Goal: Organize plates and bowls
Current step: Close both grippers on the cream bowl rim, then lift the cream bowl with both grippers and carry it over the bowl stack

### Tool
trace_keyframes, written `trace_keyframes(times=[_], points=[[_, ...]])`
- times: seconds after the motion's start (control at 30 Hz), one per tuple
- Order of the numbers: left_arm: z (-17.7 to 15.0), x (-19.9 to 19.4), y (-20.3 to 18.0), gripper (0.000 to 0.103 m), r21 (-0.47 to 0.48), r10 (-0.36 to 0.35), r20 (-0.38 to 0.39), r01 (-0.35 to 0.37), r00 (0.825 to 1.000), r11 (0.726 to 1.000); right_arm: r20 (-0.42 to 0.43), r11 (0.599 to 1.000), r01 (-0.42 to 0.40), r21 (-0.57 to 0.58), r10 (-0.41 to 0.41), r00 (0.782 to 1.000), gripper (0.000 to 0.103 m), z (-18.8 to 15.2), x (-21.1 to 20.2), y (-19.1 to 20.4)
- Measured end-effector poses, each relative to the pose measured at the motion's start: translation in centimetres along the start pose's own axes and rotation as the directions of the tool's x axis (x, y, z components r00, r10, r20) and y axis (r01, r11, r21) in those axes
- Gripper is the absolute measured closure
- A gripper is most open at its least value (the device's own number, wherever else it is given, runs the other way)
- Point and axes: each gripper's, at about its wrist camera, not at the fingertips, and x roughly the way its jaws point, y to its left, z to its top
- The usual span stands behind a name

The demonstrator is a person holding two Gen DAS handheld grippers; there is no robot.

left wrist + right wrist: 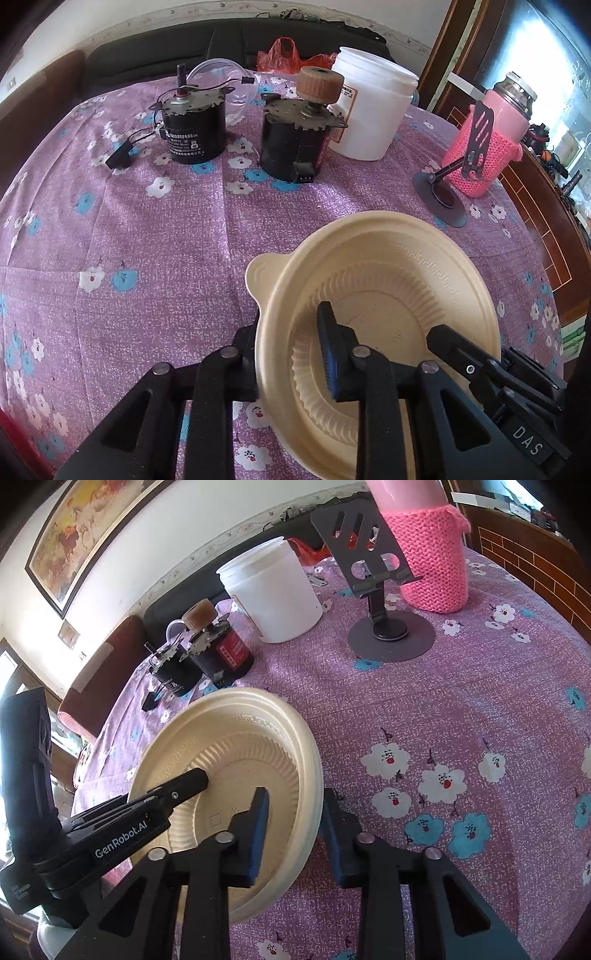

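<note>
On the near right of the flowered tablecloth [147, 229], seen from the left wrist, the left gripper [291, 350] is closing narrow on the left rim of a cream bowl [424, 266], one finger outside, one inside. Two black motors [195, 125], a white tub [373, 114] and a pink knitted bottle [487, 147] are standing well beyond.

From the right wrist, the right gripper [295, 834] is pinching the same bowl's right rim, with the left gripper's finger reaching in from the left. A phone stand [388, 631] is standing farther off. Only this one piece is showing; the sorting seems barely begun, with nothing stacked yet.
</note>
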Motion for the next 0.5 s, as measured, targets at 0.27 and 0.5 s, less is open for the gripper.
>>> trace_keyframes(times=[0.27, 0.5], points=[[-0.4, -0.5, 0.3, 0.086, -0.024, -0.008, 0.005, 0.008, 1.000, 1.000, 0.008, 1.000, -0.002, 0.003, 0.002, 1.000, 0.085, -0.1, -0.3, 0.3], [-0.9, -1.8, 0.5, 0.088, -0.029, -0.002, 0.024, 0.003, 1.000, 1.000, 0.035, 1.000, -0.022, 0.008, 0.022, 0.999, 0.086, -0.2, -1.3, 0.5]])
